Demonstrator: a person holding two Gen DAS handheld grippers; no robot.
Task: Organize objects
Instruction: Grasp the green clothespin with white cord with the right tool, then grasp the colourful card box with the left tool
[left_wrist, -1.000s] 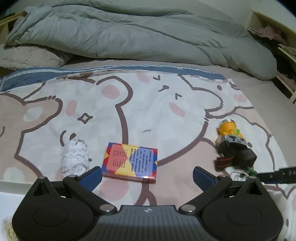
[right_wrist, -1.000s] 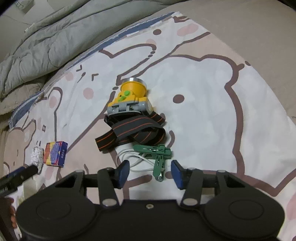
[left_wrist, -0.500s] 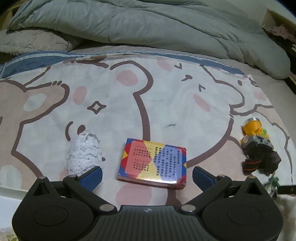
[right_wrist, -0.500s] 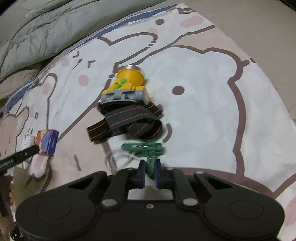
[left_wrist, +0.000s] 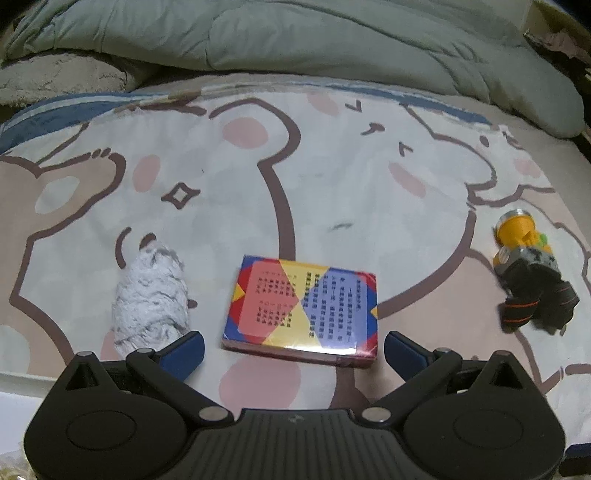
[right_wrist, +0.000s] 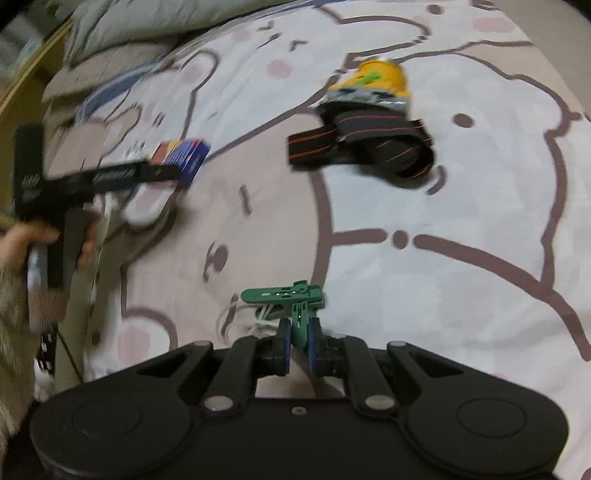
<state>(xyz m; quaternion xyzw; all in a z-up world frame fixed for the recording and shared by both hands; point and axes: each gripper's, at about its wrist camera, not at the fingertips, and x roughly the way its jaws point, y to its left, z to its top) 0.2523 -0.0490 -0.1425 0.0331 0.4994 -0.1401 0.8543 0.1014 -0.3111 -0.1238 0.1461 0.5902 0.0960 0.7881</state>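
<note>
Near bed's front edge, R gripper pinches green clip, jaws easing apart—may drop; L gripper wide over box.

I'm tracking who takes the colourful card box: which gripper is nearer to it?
Left. The left gripper stands open just short of the card box; the right gripper, pinching a green clothespin, is well away.
</note>
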